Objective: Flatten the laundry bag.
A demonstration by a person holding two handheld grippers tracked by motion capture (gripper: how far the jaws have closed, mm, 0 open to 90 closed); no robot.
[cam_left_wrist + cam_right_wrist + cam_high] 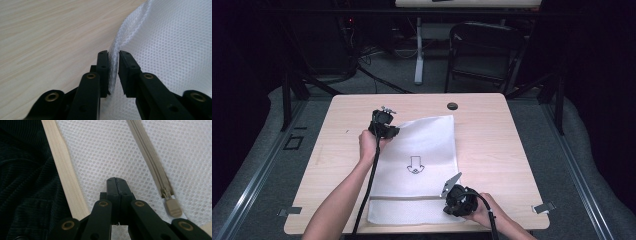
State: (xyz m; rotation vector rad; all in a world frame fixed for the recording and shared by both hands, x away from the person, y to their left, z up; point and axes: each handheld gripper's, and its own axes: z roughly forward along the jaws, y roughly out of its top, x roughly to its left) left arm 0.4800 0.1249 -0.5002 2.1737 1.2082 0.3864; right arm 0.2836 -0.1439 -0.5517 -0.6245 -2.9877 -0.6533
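A person is working a white mesh bag (pixel 422 165) that is lying flat across the middle of the wooden bench (pixel 492 140), its printed arrow facing up. The left gripper (pixel 388 131), at the bag's far left corner, is pinching a raised fold of the mesh edge (pixel 113 62) between its jaws, apparently lifting that corner so the fabric can be pulled or folded rather than dragged along the bench. The right gripper (pixel 451 200) is sitting at the bag's near edge, its jaws pressed together with no mesh visibly caught between them, hovering just beside the beige zipper (pixel 150 157) and its pull tab (pixel 172 207); whether the tips are touching the fabric cannot be told. That placement is likely anchoring the zipper end while the other corner is rising.
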